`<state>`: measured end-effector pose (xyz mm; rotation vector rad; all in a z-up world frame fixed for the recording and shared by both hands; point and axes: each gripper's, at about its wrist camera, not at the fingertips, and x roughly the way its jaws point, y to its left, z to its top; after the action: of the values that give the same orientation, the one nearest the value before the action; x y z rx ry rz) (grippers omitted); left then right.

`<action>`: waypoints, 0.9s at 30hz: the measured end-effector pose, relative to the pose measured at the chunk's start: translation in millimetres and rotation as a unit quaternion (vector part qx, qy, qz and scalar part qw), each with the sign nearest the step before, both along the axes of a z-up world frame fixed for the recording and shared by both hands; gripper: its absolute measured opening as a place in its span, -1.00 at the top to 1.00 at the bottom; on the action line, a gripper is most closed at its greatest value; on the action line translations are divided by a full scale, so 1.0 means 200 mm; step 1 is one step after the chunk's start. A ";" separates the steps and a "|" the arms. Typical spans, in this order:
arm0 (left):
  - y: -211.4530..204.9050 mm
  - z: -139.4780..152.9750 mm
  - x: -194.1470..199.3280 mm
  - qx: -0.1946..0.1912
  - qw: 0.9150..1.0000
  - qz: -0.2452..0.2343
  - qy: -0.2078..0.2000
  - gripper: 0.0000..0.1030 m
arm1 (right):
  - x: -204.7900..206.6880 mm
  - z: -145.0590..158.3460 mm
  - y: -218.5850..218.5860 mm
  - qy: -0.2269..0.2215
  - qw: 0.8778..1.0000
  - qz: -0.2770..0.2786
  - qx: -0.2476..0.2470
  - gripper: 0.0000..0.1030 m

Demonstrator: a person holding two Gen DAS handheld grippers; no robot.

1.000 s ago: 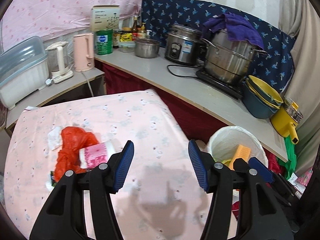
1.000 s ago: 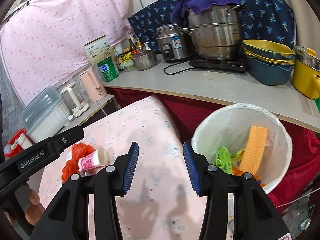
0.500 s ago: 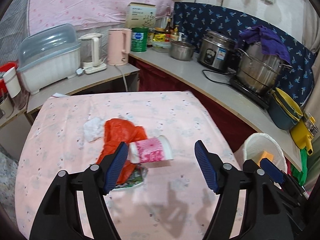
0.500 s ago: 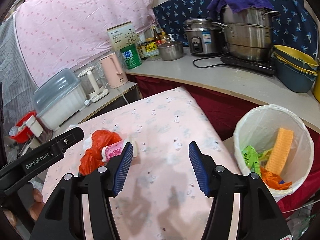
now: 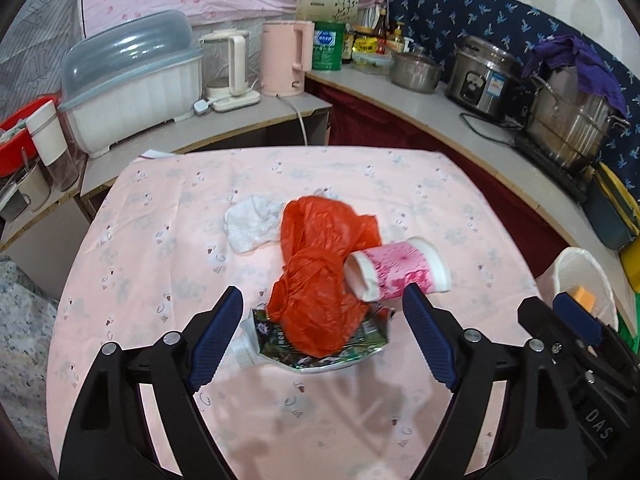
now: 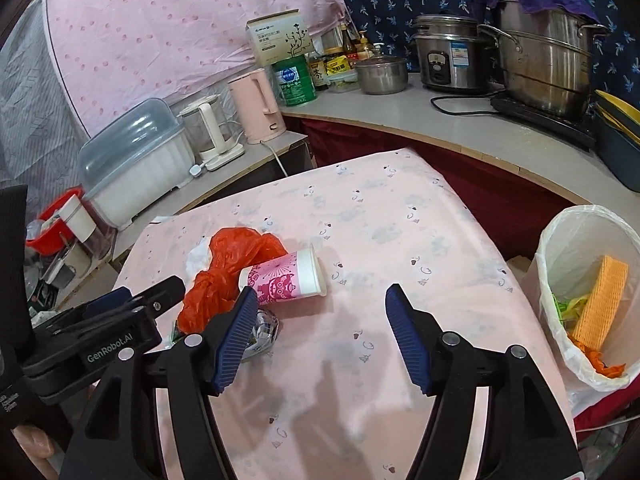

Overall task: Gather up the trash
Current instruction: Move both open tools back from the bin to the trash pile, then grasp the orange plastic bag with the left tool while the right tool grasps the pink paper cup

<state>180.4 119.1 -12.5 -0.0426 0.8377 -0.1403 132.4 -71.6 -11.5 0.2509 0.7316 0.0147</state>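
On the pink tablecloth [image 5: 160,240] lies a heap of trash: a crumpled orange plastic bag [image 5: 320,264], a pink-and-white paper cup [image 5: 400,272] on its side, a flattened foil wrapper [image 5: 320,352] and a white tissue wad [image 5: 252,226]. My left gripper [image 5: 322,320] hovers just before the bag and wrapper, its jaws opening and the pads touching nothing. My right gripper [image 6: 320,320] is over bare cloth to the right of the cup [image 6: 286,276] and bag [image 6: 228,268]; its jaws are opening with nothing between them. A white-lined trash bin [image 6: 588,280] stands at the table's right.
The bin holds an orange sponge [image 6: 604,300] and green scraps. Behind the table, counters carry a lidded dish rack [image 5: 128,80], two kettles [image 5: 284,60], a rice cooker [image 5: 480,76], a steel pot [image 5: 568,128] and stacked bowls [image 6: 618,136]. The left gripper's body [image 6: 100,344] sits close to my right one.
Both grippers swung left, away from the bin, toward the trash heap, which now sits centred before the left gripper. Both pairs of jaws have spread wider.
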 end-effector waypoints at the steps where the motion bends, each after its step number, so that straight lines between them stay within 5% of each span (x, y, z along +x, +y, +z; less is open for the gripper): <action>1: 0.00 -0.02 0.02 0.002 1.000 0.000 0.006 -0.51 | 0.02 -0.02 0.01 0.004 1.000 0.002 -0.001 -0.26; 16: 0.04 -0.23 0.24 0.008 0.998 -0.013 0.054 -0.31 | 0.27 -0.16 0.02 0.034 0.999 0.005 0.001 -0.27; 27: 0.04 -0.30 0.30 -0.014 0.996 -0.035 0.081 0.23 | 0.50 -0.29 -0.02 0.068 0.996 0.029 0.044 -0.27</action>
<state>240.5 127.8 -72.4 -0.0521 0.9992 -0.2161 232.1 -75.0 -70.4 0.3177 0.8741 0.0856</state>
